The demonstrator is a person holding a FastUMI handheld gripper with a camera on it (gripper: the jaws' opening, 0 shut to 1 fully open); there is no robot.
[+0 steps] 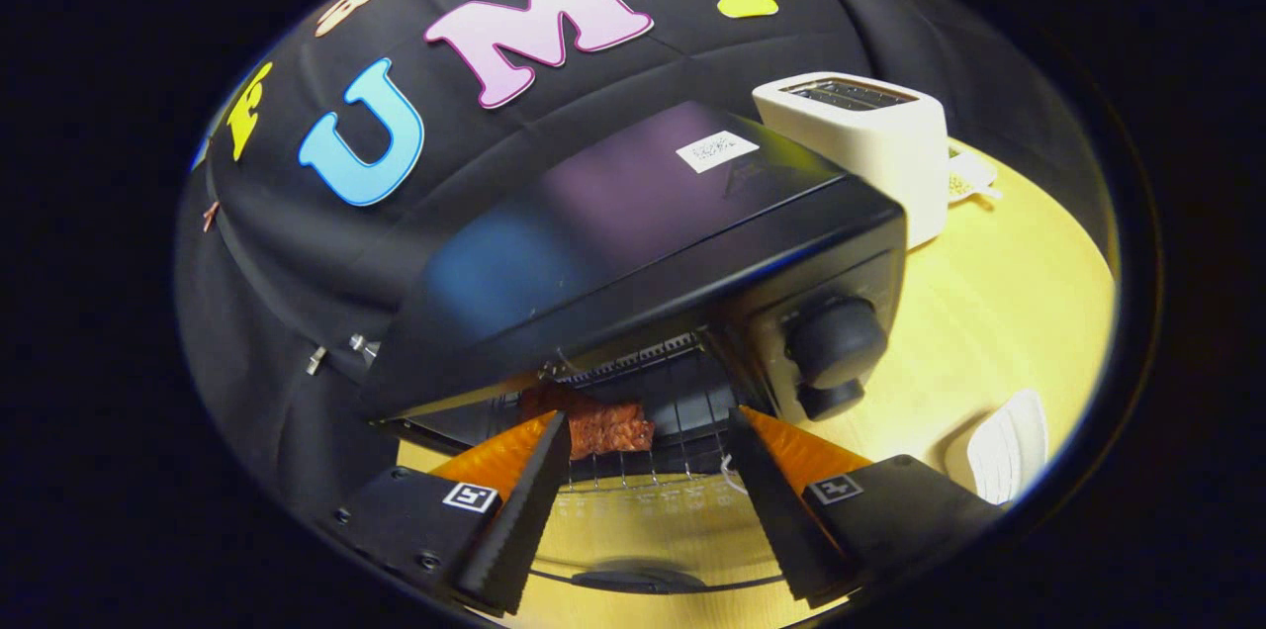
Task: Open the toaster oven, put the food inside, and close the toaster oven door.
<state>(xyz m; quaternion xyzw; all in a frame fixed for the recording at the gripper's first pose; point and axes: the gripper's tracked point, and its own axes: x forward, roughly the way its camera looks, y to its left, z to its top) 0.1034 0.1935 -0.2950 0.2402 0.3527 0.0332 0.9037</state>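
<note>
Nearest the camera, the gripper (648, 431) holds its two fingers (514, 530) spread wide with nothing between them. They hang over the lowered glass door (633, 535) of the black toaster oven (633, 243), which lies open and flat, its dark handle (633, 580) showing below and between the fingers.

Just ahead of the fingertips, inside the oven cavity, a reddish-brown piece of food with a criss-cross surface (603, 426) rests on the metal wire rack (673, 411). It sits closer to the left finger than to the right one, and neither finger touches it.

On the oven's front panel, beside the cavity and just beyond the right finger, there is a large round black knob (836, 342) with a smaller one (829, 400) beneath it. A small white sticker (717, 151) lies on the glossy black top.

Behind the oven stands a cream-white slot toaster (870, 144) with its slots facing up, set on the pale yellow wooden counter (999, 313). Near the right finger, on the same counter, lies a white ribbed object (1004, 456) whose shape I cannot make out.
</note>
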